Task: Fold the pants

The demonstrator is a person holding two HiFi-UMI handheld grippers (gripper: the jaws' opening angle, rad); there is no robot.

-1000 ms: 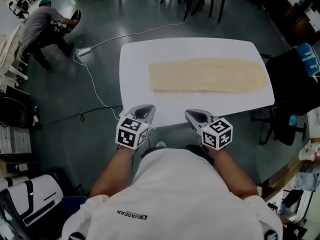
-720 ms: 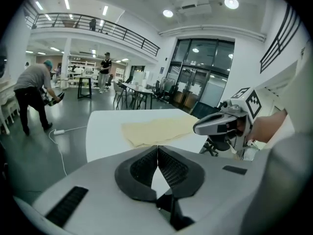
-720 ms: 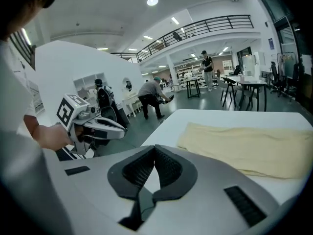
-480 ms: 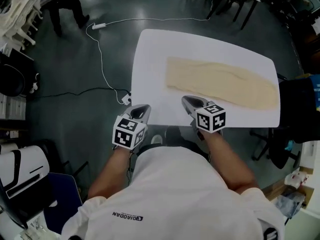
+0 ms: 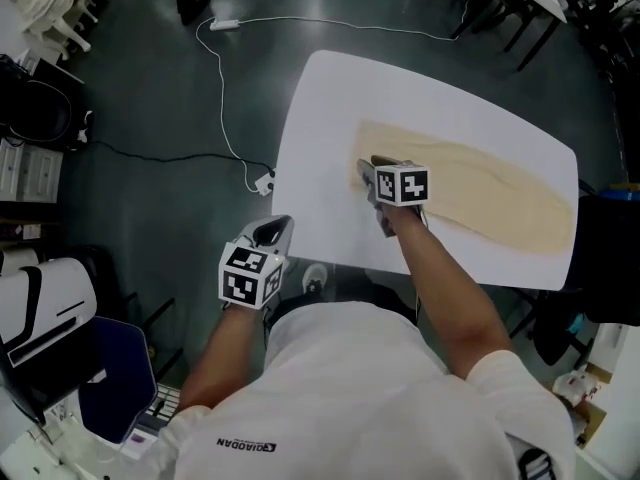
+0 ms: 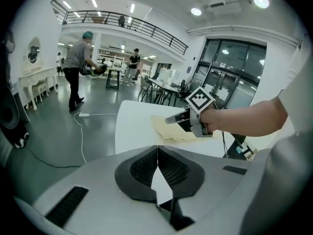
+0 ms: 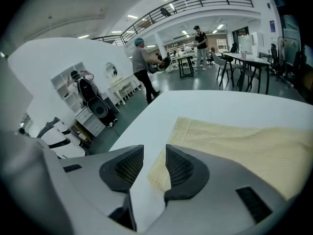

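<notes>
The cream pants (image 5: 480, 183) lie folded in a long strip across the white table (image 5: 320, 158). My right gripper (image 5: 372, 173) hovers low over the strip's left end. Its jaws are opening, and in the right gripper view the gripper (image 7: 154, 165) shows a gap between the pads, with the corner of the pants (image 7: 244, 146) lying under that gap, not pinched. My left gripper (image 5: 275, 230) hangs off the table's near left edge, above the floor. Seen from its own camera, the left gripper (image 6: 157, 153) is shut with nothing in it; the right gripper (image 6: 188, 121) appears ahead of it.
A white cable with a plug block (image 5: 262, 181) runs over the dark floor left of the table. A black chair (image 5: 610, 258) stands at the table's right end. White equipment (image 5: 40, 318) sits at the far left. A person (image 6: 78, 67) works far behind.
My right gripper has reached forward from the near edge to the left end of the pants, and its jaws have come apart. The left gripper drifted a little down and left, staying off the table.
</notes>
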